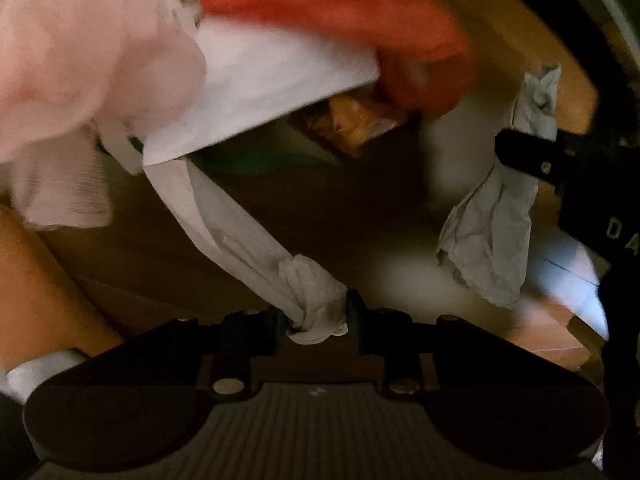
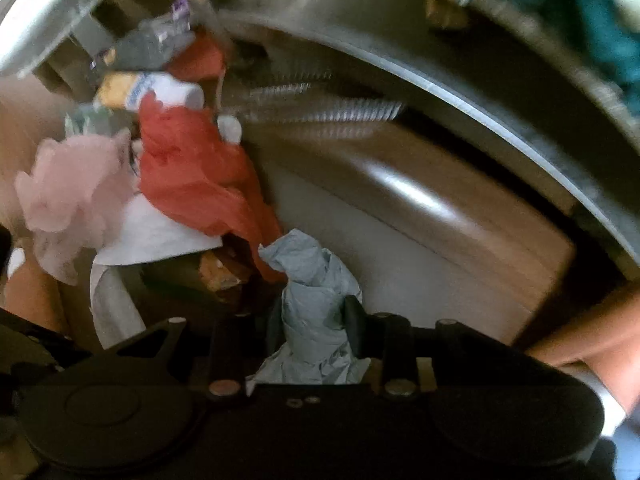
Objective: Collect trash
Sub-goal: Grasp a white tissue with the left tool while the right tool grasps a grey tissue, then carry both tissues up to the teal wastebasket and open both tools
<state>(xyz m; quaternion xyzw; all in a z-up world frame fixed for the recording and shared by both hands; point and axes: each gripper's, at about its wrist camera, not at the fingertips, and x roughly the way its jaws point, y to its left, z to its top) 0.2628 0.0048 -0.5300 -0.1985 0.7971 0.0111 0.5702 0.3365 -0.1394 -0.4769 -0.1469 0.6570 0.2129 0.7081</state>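
A: Left gripper (image 1: 318, 316) status?

B: Jaws clamped on the bunched end of a white tissue (image 1: 240, 236), low centre of the left wrist view. The rest of the tissue is stretched up and left into the trash pile.

A: Right gripper (image 2: 316, 320)?

B: Jaws clamped on a crumpled grey paper towel (image 2: 312, 292), low centre of the right wrist view. The same towel is seen at the right of the left wrist view, hanging from a black finger.

A: Pile contents?

B: Seen in the left wrist view: a pink plastic bag (image 1: 92, 68) at upper left, a red plastic bag (image 1: 340, 12) at upper centre, a white sheet of paper (image 1: 264, 92) partly under both, and an orange wrapper (image 1: 360, 124) tucked under the paper's edge. In the right wrist view, a grey wrapper (image 2: 148, 46) and a white-and-orange packet (image 2: 160, 92) are seen further up, at upper left.

A: Any container?

B: A curved grey rim (image 2: 480, 92) is swept across the upper right of the right wrist view. Whether it belongs to a bin cannot be told; blur is heavy. The trash is not shown inside anything. It is lying on a brown surface (image 2: 460, 216) beside a white patch.

A: Anything green?

B: A green shape (image 1: 256, 162) is seen under the paper, unidentifiable.
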